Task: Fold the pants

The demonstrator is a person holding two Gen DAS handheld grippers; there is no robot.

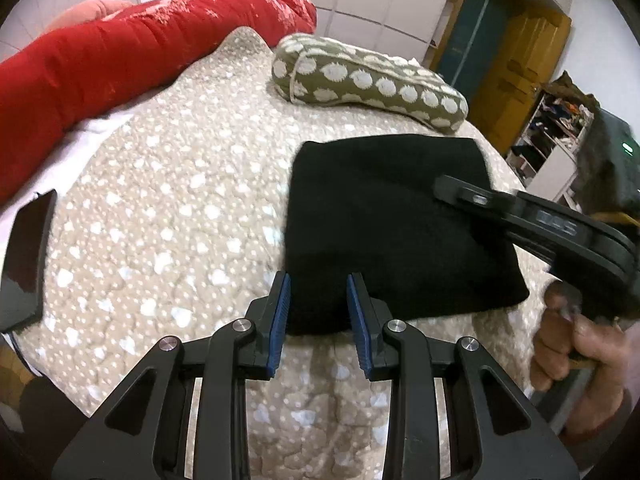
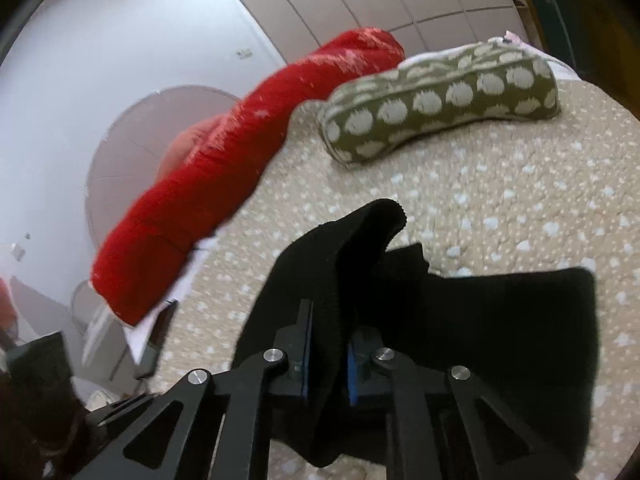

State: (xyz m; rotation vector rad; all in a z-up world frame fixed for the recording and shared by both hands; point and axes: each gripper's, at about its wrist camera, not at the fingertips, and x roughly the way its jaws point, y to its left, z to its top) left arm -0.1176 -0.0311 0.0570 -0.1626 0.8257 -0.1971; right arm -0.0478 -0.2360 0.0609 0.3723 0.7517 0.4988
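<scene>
The black pants [image 1: 392, 232] lie folded into a thick square on the beige dotted bedspread [image 1: 180, 200]. My left gripper [image 1: 318, 286] is open and empty, its blue pads at the near edge of the pants. My right gripper [image 1: 444, 184] reaches over the pants from the right in the left wrist view. In the right wrist view my right gripper [image 2: 328, 328] is shut on a raised fold of the black pants [image 2: 352, 248], lifted above the rest of the cloth.
A red quilt roll [image 1: 120, 64] lies along the bed's far left. An olive pillow with white spots [image 1: 368, 80] lies at the back. A dark phone [image 1: 28, 256] lies at the bed's left edge. Shelves [image 1: 552, 132] stand at the right.
</scene>
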